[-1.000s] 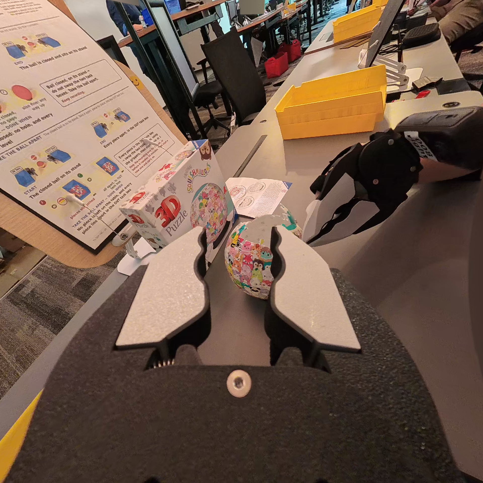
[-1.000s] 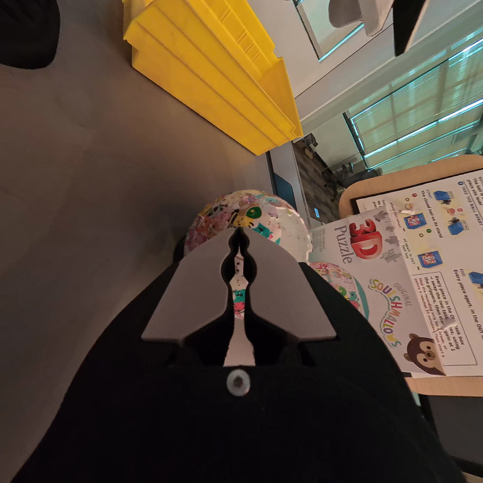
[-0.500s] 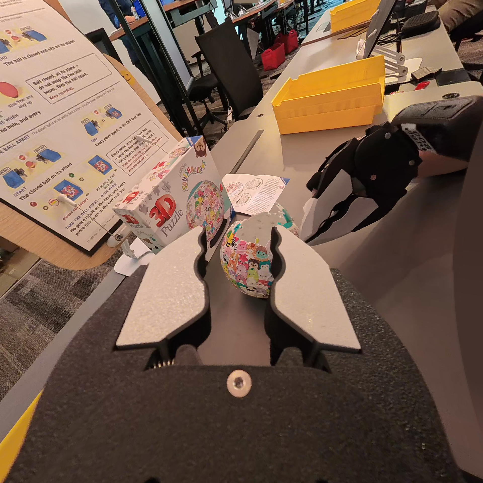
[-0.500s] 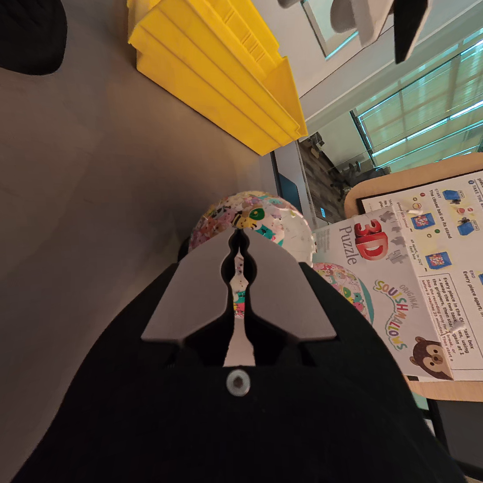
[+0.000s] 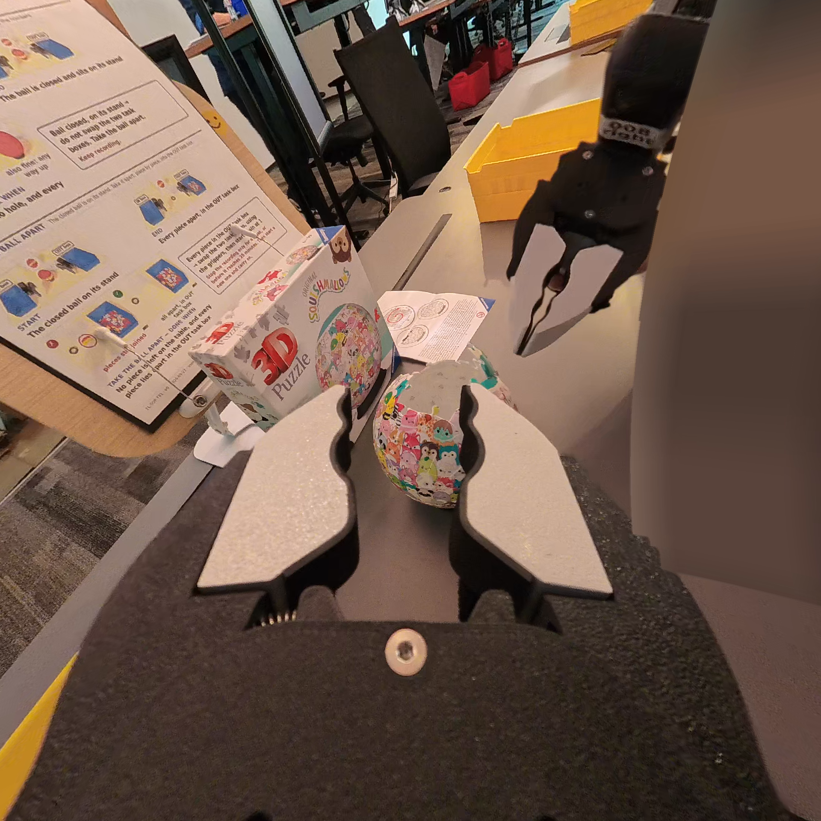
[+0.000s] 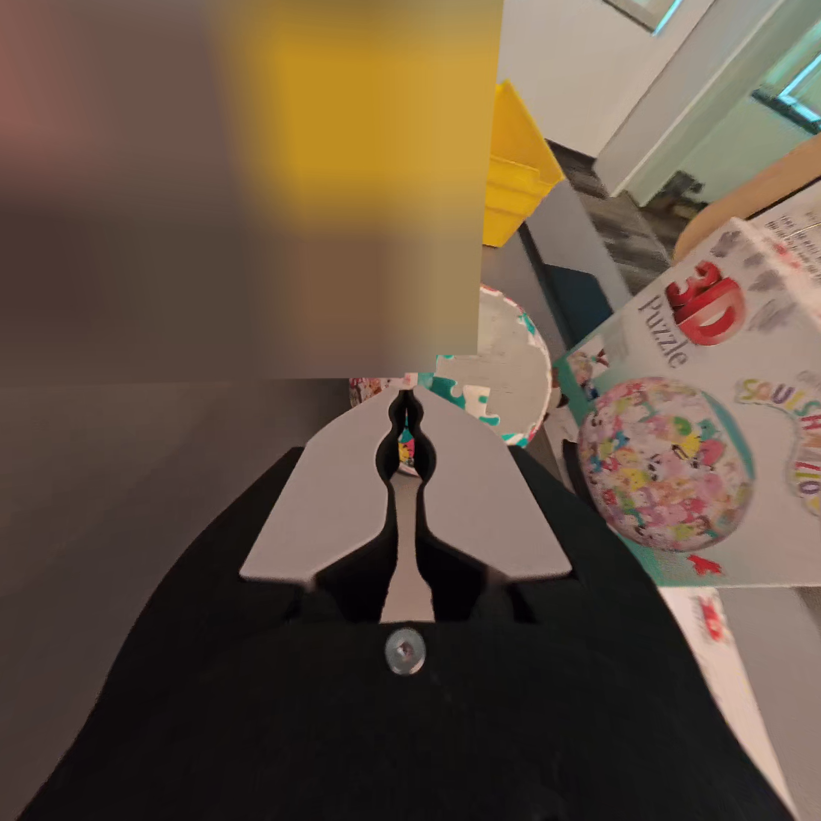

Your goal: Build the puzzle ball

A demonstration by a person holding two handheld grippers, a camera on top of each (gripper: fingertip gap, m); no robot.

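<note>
Above unfinished puzzle ball (image 5: 422, 448), right gripper (image 5: 528, 344), seemingly pinching a piece.

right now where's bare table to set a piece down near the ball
Bare grey table lies right of the puzzle ball, below the right gripper, and between the paper leaflet and the yellow bins. It is crowded left of the ball: the puzzle box stands close beside it, with the instruction board behind.

An open-plan office: long grey desks (image 5: 555, 377) in rows, black swivel chairs (image 5: 391, 111), carpeted floor (image 5: 66, 511), stacked yellow storage bins (image 5: 524, 164), glass partitions (image 6: 799, 71).
</note>
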